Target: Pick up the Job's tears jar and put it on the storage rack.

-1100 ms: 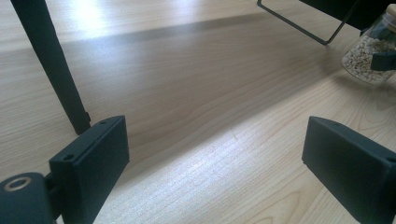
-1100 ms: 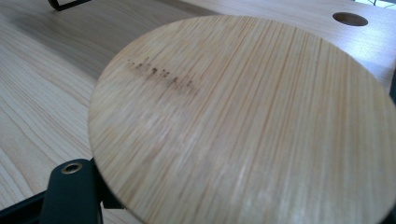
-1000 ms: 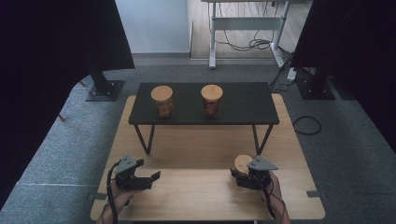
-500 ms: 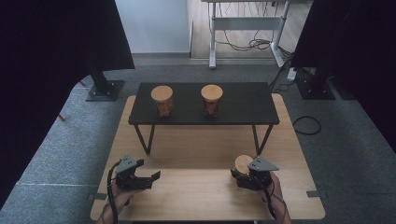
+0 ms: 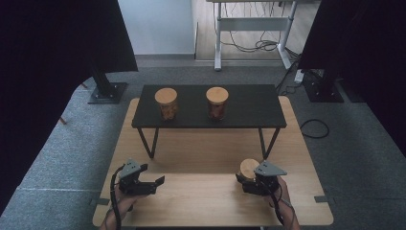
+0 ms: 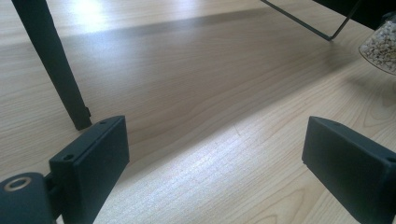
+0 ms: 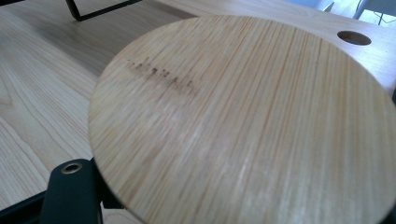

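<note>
The right claw (image 5: 246, 182) stays clenched on a wood-lidded jar (image 5: 249, 168) at 5 o'clock on the tabletop (image 5: 201, 201). Nothing has shifted; the left claw (image 5: 155, 184) stays released at 7 o'clock, so the lift looks not yet begun.

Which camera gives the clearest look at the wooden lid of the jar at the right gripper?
The right gripper view: the wooden lid shows grain and a dark mark. The high view shows it small beside the right gripper; the left gripper view catches just the jar.
</note>
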